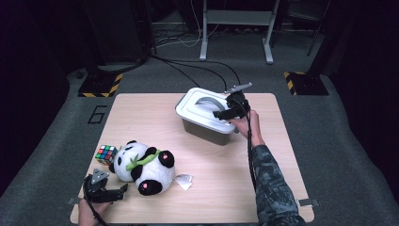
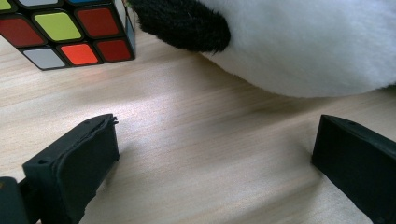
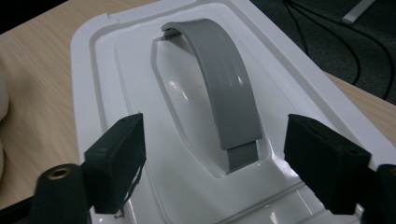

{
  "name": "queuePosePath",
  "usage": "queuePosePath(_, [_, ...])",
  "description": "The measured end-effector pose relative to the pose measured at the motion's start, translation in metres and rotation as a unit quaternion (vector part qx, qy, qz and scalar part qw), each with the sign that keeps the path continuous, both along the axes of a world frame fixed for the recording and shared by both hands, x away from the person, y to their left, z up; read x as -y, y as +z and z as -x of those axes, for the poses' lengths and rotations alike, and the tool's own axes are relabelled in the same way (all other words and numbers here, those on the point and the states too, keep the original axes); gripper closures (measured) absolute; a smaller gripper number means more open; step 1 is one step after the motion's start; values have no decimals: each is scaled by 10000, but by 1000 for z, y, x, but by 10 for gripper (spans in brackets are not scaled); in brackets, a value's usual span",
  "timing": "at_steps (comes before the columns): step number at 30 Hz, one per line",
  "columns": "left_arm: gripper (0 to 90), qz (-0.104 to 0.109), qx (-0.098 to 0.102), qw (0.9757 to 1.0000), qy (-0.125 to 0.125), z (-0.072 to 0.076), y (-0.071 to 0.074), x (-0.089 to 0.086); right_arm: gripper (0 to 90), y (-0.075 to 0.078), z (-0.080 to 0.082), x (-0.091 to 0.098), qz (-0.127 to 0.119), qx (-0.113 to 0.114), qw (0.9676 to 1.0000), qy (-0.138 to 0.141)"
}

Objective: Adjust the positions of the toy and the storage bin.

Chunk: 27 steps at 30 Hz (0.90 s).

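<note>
**Right gripper over the box handle, left gripper idle by the panda**

In the high view a wooden table (image 1: 226, 188) carries a grey box (image 1: 207, 128) with a white lid (image 1: 200, 109), set toward the far edge, a little right of the middle. A grey handle (image 1: 210, 102) arches across the lid. The right gripper (image 1: 220, 113) hangs over the lid's right end, held by a hand (image 1: 248, 123) that comes from a camouflage sleeve (image 1: 275, 188) along the right side. Near the near-left corner lies a panda (image 1: 143, 167) on its side, with a cube (image 1: 106, 154) touching its left flank and a small white scrap (image 1: 184, 181) just to its right. The left gripper (image 1: 118, 192) rests at the near edge, just in front of the panda, pointing right.

In the left gripper view the jaws stand wide apart with bare wood between them. The panda's white body (image 2: 308, 51) and a black limb fill the top, and the cube (image 2: 70, 30) sits at the top left, close to that limb.

In the right gripper view the jaws stand moderately open, one on each side of the handle (image 3: 224, 88), above the lid (image 3: 93, 79). The pads do not touch the handle; its near end dips into the lid's recess between them.
</note>
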State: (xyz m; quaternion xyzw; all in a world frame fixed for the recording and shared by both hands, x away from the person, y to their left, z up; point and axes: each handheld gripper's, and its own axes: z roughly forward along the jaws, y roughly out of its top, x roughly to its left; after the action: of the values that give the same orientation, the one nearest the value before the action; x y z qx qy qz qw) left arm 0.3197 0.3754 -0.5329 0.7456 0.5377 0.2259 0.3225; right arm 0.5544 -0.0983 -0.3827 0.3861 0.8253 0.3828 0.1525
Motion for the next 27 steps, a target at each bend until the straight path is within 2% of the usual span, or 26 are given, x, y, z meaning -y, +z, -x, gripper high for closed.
queuePosePath(1, [2,0,0,10000,0,0,0,0,239,0,0,0,0,0,10000,0])
queuePosePath(2, [2,0,0,10000,0,0,0,0,300,-1,-4,0,-61,-69,9999,-40])
queuePosePath(4, [2,0,0,10000,1,0,0,0,328,-2,-7,1,-63,-25,10000,-39])
queuePosePath(5, [2,-3,8,10000,0,0,0,0,357,-1,-7,0,-78,-75,9999,-92])
queuePosePath(6, [2,2,1,10000,1,0,0,0,422,-2,-11,1,33,-47,10000,-68])
queuePosePath(9, [2,1,1,10000,1,0,0,0,458,-3,-12,1,52,-83,9999,-41])
queuePosePath(10, [2,0,1,10000,1,0,0,0,534,-3,-13,1,75,-33,10000,-37])
queuePosePath(12, [2,0,1,10000,0,0,0,0,595,-4,-13,0,95,-71,9999,-3])
queuePosePath(15, [2,-3,11,10000,3,0,0,0,640,-5,-10,-1,163,16,9999,-53])
queuePosePath(19, [2,0,3,10000,2,0,0,0,650,-5,-5,-2,209,81,9997,-79])
queuePosePath(27, [3,4,7,10000,3,0,0,0,663,-4,12,-10,327,40,9992,-235])
